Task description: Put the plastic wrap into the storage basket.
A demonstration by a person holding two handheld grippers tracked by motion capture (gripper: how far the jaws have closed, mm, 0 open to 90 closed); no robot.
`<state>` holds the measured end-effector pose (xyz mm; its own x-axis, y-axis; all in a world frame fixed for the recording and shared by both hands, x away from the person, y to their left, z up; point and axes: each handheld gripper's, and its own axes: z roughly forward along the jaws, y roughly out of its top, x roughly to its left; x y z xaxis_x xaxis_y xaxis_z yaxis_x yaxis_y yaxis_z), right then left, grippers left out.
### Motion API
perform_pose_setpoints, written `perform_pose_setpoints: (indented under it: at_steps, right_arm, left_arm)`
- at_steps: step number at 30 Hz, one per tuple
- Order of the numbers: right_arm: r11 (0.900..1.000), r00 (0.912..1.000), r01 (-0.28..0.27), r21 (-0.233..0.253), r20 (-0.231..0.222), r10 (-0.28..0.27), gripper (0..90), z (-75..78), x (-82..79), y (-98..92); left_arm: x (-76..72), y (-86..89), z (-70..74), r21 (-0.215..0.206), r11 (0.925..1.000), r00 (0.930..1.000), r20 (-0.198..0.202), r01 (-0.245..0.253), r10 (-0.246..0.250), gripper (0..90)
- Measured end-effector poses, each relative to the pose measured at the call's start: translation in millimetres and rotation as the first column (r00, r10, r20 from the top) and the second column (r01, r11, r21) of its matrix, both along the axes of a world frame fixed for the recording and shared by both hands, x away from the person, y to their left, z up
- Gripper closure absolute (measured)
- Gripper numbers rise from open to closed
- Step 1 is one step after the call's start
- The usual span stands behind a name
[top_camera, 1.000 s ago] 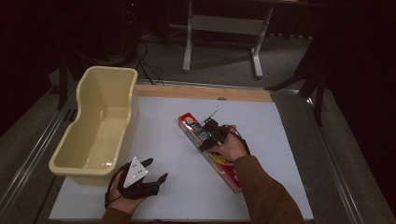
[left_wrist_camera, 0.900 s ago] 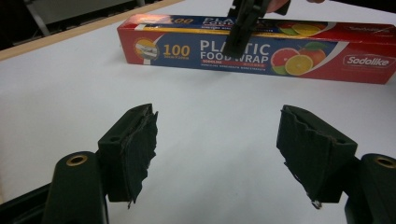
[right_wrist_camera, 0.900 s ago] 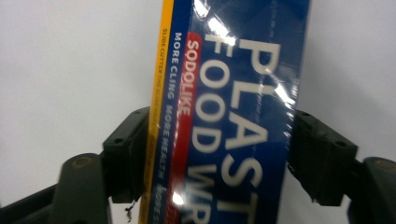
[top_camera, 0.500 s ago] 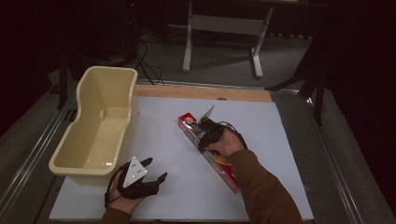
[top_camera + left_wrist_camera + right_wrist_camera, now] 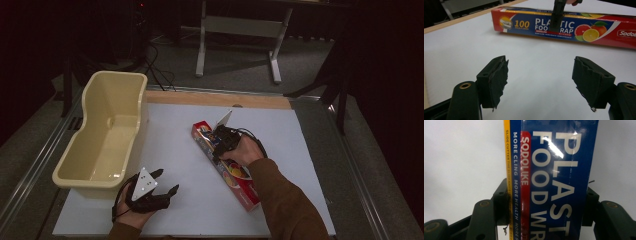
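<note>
Right gripper (image 5: 218, 141) clamped across the long red-and-blue cardboard box of plastic food wrap (image 5: 235, 176), which lies flat on the white table board (image 5: 180, 135).

The box lies diagonally to the right of the cream plastic tub (image 5: 102, 137), well apart from it; its far end points toward the tub's far end. In the right gripper view the two black jaws press against both long sides of the box (image 5: 549, 177), near that far end. The left gripper (image 5: 157, 192) rests on the board just in front of the tub's near corner, its jaws spread wide with nothing between them, pointing toward the box (image 5: 564, 26).
</note>
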<state>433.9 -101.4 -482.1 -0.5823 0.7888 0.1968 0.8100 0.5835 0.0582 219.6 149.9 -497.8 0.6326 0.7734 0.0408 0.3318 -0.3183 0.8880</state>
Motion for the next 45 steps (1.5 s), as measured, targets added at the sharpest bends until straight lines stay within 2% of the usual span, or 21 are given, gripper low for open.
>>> perform_pose_setpoints:
  at_steps: [2, 4, 8, 13, 18, 21, 25, 26, 27, 30, 31, 32, 34, 36, 39, 40, 41, 42, 43, 44, 45]
  right_arm:
    - [1.0, 1.0, -0.001, 0.01, 0.002, 0.001, 42.6, 1.3, -0.4, -0.2]
    - [0.999, 0.9999, 0.008, 0.04, 0.007, -0.009, 42.6, 6.2, -2.2, -0.3]
    - [0.987, 0.9991, 0.043, 0.154, -0.003, -0.043, 42.4, 20.5, -3.1, -2.6]
    - [0.955, 0.9959, 0.091, 0.282, -0.028, -0.086, 42.4, 37.8, -2.6, -4.3]
    - [0.924, 0.9925, 0.121, 0.363, -0.029, -0.119, 42.3, 51.7, -0.8, -3.5]
    - [0.901, 0.9905, 0.137, 0.412, -0.051, -0.128, 42.3, 59.4, 1.1, -3.4]
    - [0.882, 0.9896, 0.142, 0.45, -0.046, -0.136, 42.3, 69.5, 2.2, -1.2]
    - [0.882, 0.9896, 0.142, 0.45, -0.046, -0.136, 42.3, 69.5, 2.2, -1.2]
    - [0.867, 0.9882, 0.151, 0.474, -0.049, -0.145, 42.3, 75.0, 2.3, 0.2]
    - [0.851, 0.9866, 0.159, 0.501, -0.049, -0.156, 42.4, 79.7, 2.1, 2.3]
    - [0.841, 0.9856, 0.166, 0.515, -0.059, -0.159, 42.4, 82.1, 2.1, 3.3]
    - [0.841, 0.9856, 0.166, 0.515, -0.059, -0.159, 42.4, 82.1, 2.1, 3.3]
    - [0.829, 0.9856, 0.166, 0.534, -0.063, -0.157, 42.4, 86.8, 1.9, 6.5]
    - [0.826, 0.9857, 0.164, 0.54, -0.057, -0.159, 42.4, 90.4, 2.2, 9.5]
    - [0.811, 0.9835, 0.176, 0.558, -0.065, -0.169, 42.4, 95.7, 4.2, 13.6]
    - [0.798, 0.9823, 0.183, 0.573, -0.074, -0.172, 42.4, 97.8, 5.0, 14.9]
    - [0.798, 0.9823, 0.183, 0.573, -0.074, -0.172, 42.4, 97.8, 5.0, 14.9]
    - [0.774, 0.9812, 0.19, 0.605, -0.089, -0.171, 42.4, 101.8, 5.8, 15.6]
    - [0.774, 0.9812, 0.19, 0.605, -0.089, -0.171, 42.4, 101.8, 5.8, 15.6]
    - [0.751, 0.9783, 0.205, 0.628, -0.11, -0.176, 42.4, 105.8, 6.1, 15.8]
    - [0.751, 0.9783, 0.205, 0.628, -0.11, -0.176, 42.4, 105.8, 6.1, 15.8]
  left_arm:
    - [-0.1, -0.1, 0.0, -0.001, 1.0, 1.0, -0.001, -0.001, 0.001, 28.2]
    - [-0.1, -0.3, -0.2, 0.001, 1.0, 1.0, -0.001, -0.001, 0.001, 28.2]
    - [0.0, -0.3, -0.2, 0.002, 1.0, 1.0, 0.0, -0.002, 0.002, 28.2]
    - [-0.1, -0.3, -0.2, 0.003, 1.0, 1.0, 0.001, -0.002, 0.002, 28.2]
    - [-0.3, -1.1, -0.4, 0.009, 0.9999, 1.0, 0.004, -0.004, 0.004, 28.2]
    - [-0.1, -0.8, -0.4, 0.011, 0.9999, 1.0, 0.006, -0.003, 0.003, 28.2]
    - [-0.2, -0.9, -0.4, 0.008, 1.0, 1.0, 0.005, -0.004, 0.004, 28.2]
    - [-0.2, -0.9, -0.4, 0.008, 1.0, 1.0, 0.005, -0.004, 0.004, 28.2]
    - [-0.2, -0.8, -0.4, 0.008, 1.0, 1.0, 0.005, -0.004, 0.004, 28.2]
    - [-0.3, -0.8, -0.2, 0.011, 0.9999, 1.0, 0.008, -0.003, 0.003, 28.2]
    - [-0.3, -0.9, -0.3, 0.01, 0.9999, 1.0, 0.007, -0.003, 0.003, 28.2]
    - [-0.3, -0.9, -0.3, 0.01, 0.9999, 1.0, 0.007, -0.003, 0.003, 28.2]
    - [-0.4, -0.9, -0.3, 0.01, 0.9999, 1.0, 0.009, -0.003, 0.003, 28.2]
    - [-0.3, -1.1, -0.4, 0.01, 0.9999, 1.0, 0.009, -0.003, 0.003, 28.2]
    - [-0.3, -1.1, -0.4, 0.011, 0.9999, 0.9999, 0.01, -0.003, 0.003, 28.2]
    - [-0.3, -1.0, -0.3, 0.011, 0.9999, 0.9999, 0.01, -0.003, 0.003, 28.2]
    - [-0.3, -1.0, -0.3, 0.011, 0.9999, 0.9999, 0.01, -0.003, 0.003, 28.2]
    - [-0.6, -0.3, -0.1, 0.01, 0.9999, 0.9999, 0.014, -0.006, 0.006, 28.2]
    - [-0.6, -0.3, -0.1, 0.01, 0.9999, 0.9999, 0.014, -0.006, 0.006, 28.2]
    - [-0.6, -0.3, -0.1, 0.009, 0.9999, 0.9999, 0.014, -0.008, 0.007, 28.2]
    - [-0.6, -0.3, -0.1, 0.009, 0.9999, 0.9999, 0.014, -0.008, 0.007, 28.2]
